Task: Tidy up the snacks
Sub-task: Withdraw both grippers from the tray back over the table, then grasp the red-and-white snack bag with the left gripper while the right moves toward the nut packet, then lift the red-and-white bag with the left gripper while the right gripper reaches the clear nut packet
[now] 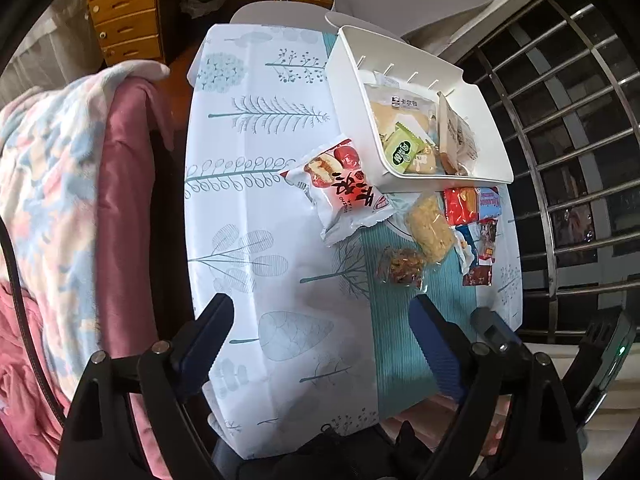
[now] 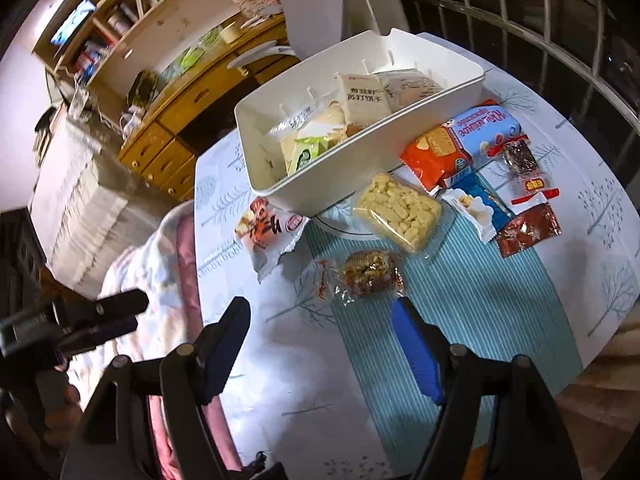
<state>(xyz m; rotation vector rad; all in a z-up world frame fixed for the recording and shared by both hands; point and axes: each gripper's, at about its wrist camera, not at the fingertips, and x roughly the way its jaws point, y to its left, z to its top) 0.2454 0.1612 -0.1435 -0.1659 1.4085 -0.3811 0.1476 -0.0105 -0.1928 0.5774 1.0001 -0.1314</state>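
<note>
The nut bar (image 2: 370, 274) lies on the worktop (image 2: 280, 360) just beyond the right gripper (image 2: 320, 344), long axis running left to right; both grippers' fingers are spread, empty, and the left gripper (image 1: 320, 344) hangs farther left, bin (image 2: 360, 160) beyond

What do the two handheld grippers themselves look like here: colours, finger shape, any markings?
Both look alike. The left gripper and right gripper have matte black linkage arms joined by round silver pivot pins, and two flat blue fingers with ribbed faces. In the left wrist view, a dark device with a small green light sits beside the right gripper.
</note>
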